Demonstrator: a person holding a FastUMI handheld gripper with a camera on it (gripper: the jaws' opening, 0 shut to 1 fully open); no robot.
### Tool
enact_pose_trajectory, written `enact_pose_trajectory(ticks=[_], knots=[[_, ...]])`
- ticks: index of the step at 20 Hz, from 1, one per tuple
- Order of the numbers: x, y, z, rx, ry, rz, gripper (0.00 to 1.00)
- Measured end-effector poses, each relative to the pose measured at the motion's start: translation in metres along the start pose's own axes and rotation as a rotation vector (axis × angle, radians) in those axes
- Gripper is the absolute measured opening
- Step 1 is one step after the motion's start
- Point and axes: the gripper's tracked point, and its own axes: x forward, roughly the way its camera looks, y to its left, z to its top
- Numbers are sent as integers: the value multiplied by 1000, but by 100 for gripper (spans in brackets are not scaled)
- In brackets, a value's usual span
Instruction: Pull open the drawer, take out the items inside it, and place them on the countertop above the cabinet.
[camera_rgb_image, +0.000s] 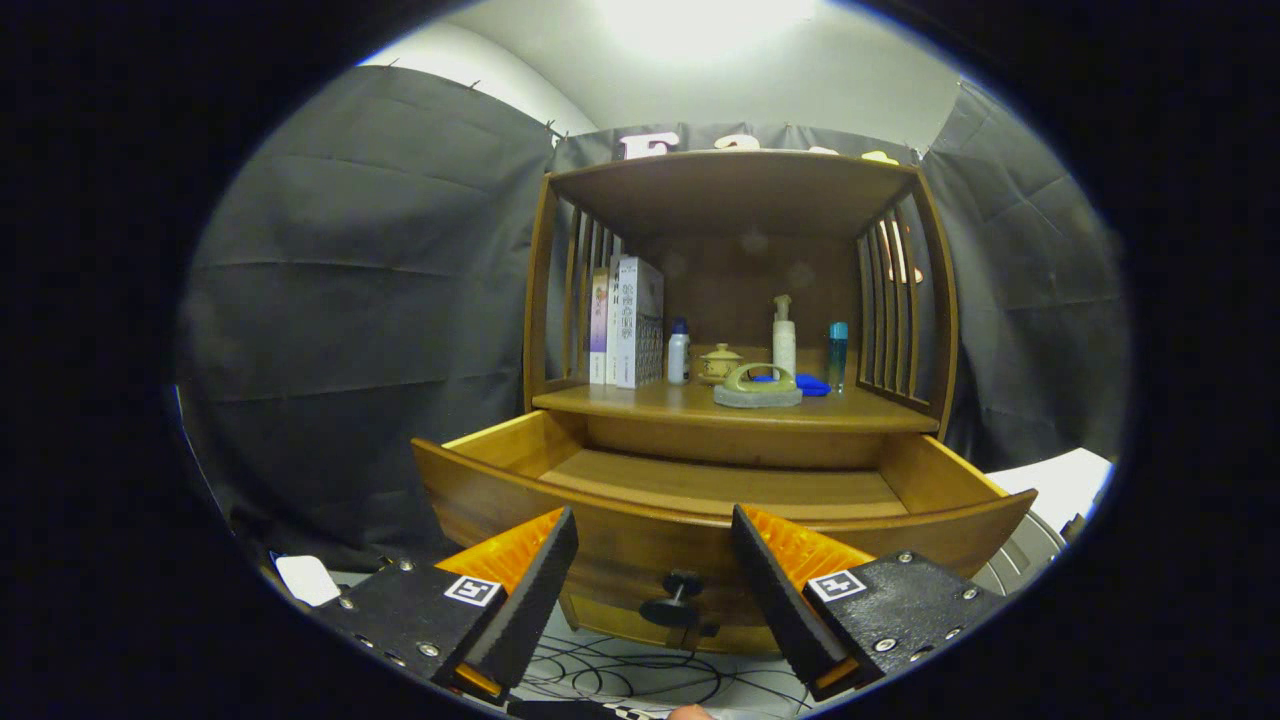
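Note:
The wooden drawer (720, 480) of the cabinet stands pulled out, and the part of its floor that I see is bare. Its dark knob (680, 590) sits on the curved front, between and just below my fingertips. My gripper (655, 530) is open, holding nothing, in front of the drawer front. On the countertop (640, 402) above the drawer lies a grey scrubbing brush with an olive handle (757, 386) near the front edge. A blue object (805, 382) lies just behind the brush.
On the countertop stand several books (628, 322), a small white bottle (678, 352), a lidded ceramic pot (719, 363), a white pump bottle (784, 337) and a blue-capped bottle (837, 355). Slatted side walls and a top shelf (735, 185) enclose it. Black cloth walls surround the cabinet.

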Motion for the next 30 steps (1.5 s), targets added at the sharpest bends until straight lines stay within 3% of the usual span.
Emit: enact_pose_trajectory(ticks=[7,13,30], knots=[[15,-16,-26,9,35,-72,96],[19,-7,-32,-25,23,-86,93],[54,-25,-19,74,34,-165,93]])
